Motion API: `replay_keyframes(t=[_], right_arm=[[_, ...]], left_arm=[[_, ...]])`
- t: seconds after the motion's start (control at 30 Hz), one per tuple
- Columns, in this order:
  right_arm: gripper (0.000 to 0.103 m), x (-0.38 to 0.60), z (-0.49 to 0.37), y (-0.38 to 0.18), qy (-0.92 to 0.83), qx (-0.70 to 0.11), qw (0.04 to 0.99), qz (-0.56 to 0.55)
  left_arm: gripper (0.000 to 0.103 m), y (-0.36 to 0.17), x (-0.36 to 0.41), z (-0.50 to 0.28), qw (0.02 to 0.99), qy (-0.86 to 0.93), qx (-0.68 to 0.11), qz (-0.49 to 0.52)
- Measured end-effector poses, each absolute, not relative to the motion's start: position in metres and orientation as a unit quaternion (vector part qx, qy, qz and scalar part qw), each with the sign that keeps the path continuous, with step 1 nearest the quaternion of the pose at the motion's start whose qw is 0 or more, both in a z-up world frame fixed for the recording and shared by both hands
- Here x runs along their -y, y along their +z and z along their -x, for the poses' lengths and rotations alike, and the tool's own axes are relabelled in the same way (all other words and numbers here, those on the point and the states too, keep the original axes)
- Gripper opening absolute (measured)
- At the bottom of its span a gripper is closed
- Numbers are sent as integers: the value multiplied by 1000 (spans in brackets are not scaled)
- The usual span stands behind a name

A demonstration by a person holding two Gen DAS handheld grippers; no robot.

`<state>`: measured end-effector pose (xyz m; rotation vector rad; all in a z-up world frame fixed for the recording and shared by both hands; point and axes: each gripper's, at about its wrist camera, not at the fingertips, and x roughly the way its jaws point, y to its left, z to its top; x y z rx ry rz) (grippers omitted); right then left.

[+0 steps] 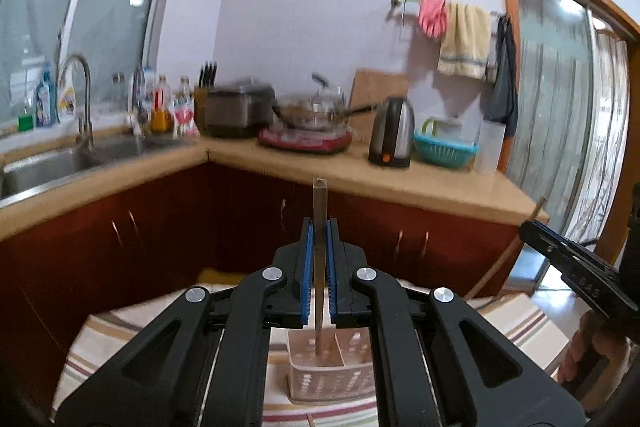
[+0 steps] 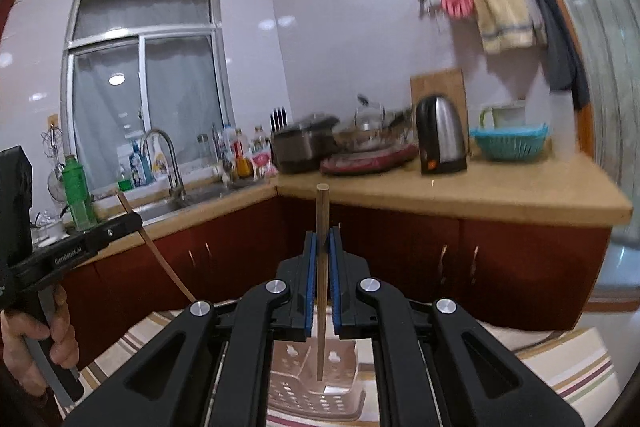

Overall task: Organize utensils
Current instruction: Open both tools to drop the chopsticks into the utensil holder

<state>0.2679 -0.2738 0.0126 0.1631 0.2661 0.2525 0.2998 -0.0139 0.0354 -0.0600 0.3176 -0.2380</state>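
Note:
My left gripper (image 1: 319,227) is shut on a thin square metal chopstick (image 1: 319,211), held upright with its lower end inside a beige perforated utensil holder (image 1: 320,379) on the striped tablecloth. My right gripper (image 2: 323,237) is shut on a round wooden chopstick (image 2: 322,211), also upright, with its lower end in the same holder (image 2: 304,387). The right gripper and its chopstick also show at the right of the left wrist view (image 1: 532,227). The left gripper and its chopstick show at the left of the right wrist view (image 2: 132,219).
A small table with a striped cloth (image 1: 112,339) holds the holder. Behind it runs an L-shaped counter (image 1: 400,179) with a sink (image 1: 40,167), bottles, a rice cooker, a wok on a red stove (image 1: 304,139), a kettle (image 1: 392,131) and a teal basket (image 1: 444,147). A glass door stands at the right.

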Motion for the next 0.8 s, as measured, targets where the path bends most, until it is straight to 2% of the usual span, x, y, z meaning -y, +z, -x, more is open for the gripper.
replay_keyframes(t=[0.33, 0.37, 0.43, 0.47, 0.5, 0.57, 0.67, 0.8], right_arm=[[7, 269, -300, -40, 117, -199, 969, -87], [7, 270, -301, -41, 114, -201, 969, -86], [8, 271, -300, -44, 111, -202, 969, -87], [17, 273, -300, -43, 108, -201, 970, -87], [32, 274, -299, -42, 103, -199, 971, -86], [51, 278, -296, -40, 87, -189, 975, -82], [59, 281, -285, -35, 69, -178, 979, -71], [62, 287, -271, -34, 53, -180, 980, -63]], left_arm=[[8, -34, 15, -342, 965, -120, -229, 42], [13, -36, 15, -343, 965, -120, -231, 43], [41, -40, 14, -343, 965, -119, -231, 45], [48, -40, 14, -341, 966, -117, -228, 45], [55, -40, 13, -338, 967, -114, -223, 45], [60, -39, 14, -334, 968, -114, -220, 42], [68, -38, 11, -326, 969, -109, -218, 42], [76, -38, 7, -310, 971, -100, -213, 46]])
